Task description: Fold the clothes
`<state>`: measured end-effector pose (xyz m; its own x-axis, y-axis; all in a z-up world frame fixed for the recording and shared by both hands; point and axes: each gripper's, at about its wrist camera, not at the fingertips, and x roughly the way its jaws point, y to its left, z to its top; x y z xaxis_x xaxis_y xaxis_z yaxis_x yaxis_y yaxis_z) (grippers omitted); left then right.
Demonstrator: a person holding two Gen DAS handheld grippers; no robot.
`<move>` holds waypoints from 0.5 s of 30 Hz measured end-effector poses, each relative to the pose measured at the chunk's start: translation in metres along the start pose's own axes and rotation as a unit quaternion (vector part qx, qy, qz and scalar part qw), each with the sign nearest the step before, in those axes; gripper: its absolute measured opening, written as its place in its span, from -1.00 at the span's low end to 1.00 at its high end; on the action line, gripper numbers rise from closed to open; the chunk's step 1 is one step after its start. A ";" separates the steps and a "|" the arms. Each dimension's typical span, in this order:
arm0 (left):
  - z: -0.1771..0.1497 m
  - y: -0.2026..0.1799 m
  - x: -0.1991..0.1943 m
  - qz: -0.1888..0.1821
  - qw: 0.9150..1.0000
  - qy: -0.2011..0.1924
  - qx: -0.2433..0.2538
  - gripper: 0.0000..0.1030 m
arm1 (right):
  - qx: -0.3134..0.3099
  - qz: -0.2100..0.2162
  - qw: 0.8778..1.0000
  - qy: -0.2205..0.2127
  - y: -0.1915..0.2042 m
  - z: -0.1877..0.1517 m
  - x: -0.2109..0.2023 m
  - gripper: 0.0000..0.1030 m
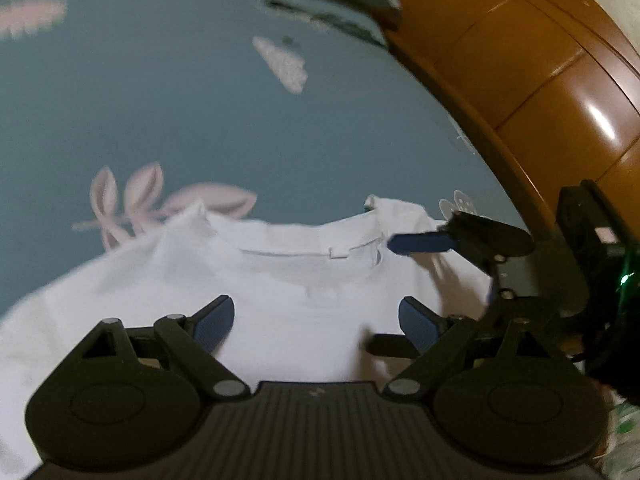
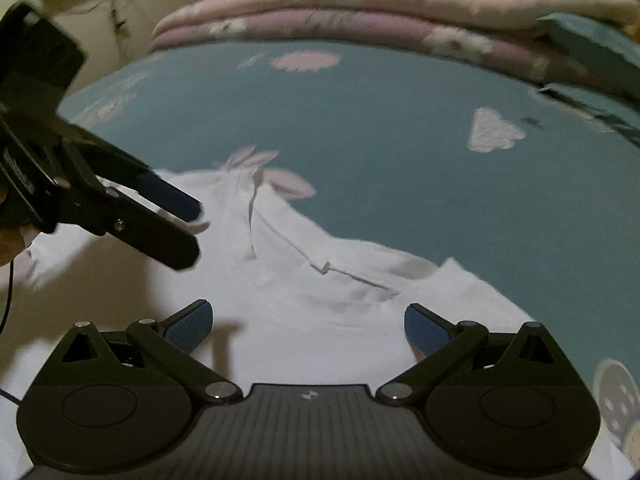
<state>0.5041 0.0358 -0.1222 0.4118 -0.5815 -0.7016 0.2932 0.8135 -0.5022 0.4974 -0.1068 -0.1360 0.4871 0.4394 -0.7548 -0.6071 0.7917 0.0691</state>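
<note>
Your left gripper (image 1: 316, 320) stands wide with nothing between its pads, poised above the white shirt (image 1: 280, 300). Your right gripper (image 2: 308, 328) is also spread wide and empty. The shirt lies flat on the blue bedsheet (image 2: 400, 140), collar (image 2: 320, 264) toward the folded quilt (image 2: 360, 12) at the far edge.

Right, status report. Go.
Left gripper open, right gripper open, both empty above the shirt. Shirt flat on the bedsheet, collar away from the cameras. Nothing in the way.
</note>
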 end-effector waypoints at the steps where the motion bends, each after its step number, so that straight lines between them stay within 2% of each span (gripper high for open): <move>1: 0.001 0.002 0.000 0.000 1.000 -0.010 -0.001 0.74 | -0.006 -0.005 1.000 -0.001 -0.002 0.002 0.005 1.00; 5: 0.015 0.003 -0.002 0.057 0.997 -0.044 -0.005 0.74 | -0.005 -0.022 1.000 -0.006 -0.013 0.017 0.020 1.00; 7: 0.020 0.003 -0.006 0.072 0.996 -0.049 -0.013 0.73 | 0.003 -0.023 1.000 -0.004 -0.014 0.023 0.015 1.00; 9: 0.022 0.001 -0.017 0.066 0.996 -0.058 -0.014 0.73 | 0.006 -0.014 1.000 -0.010 -0.013 0.027 0.003 1.00; 13: 0.017 0.000 -0.031 0.063 0.996 -0.065 -0.006 0.76 | -0.007 0.053 0.999 -0.009 0.004 0.020 -0.010 1.00; 15: 0.016 0.001 -0.033 0.067 0.996 -0.060 -0.003 0.76 | -0.014 0.043 0.999 -0.001 0.010 0.018 0.005 1.00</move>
<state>0.5047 0.0557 -0.0918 0.5472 -0.4627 -0.6975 0.2231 0.8838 -0.4113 0.5053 -0.0894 -0.1275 0.4331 0.5056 -0.7462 -0.6641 0.7387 0.1150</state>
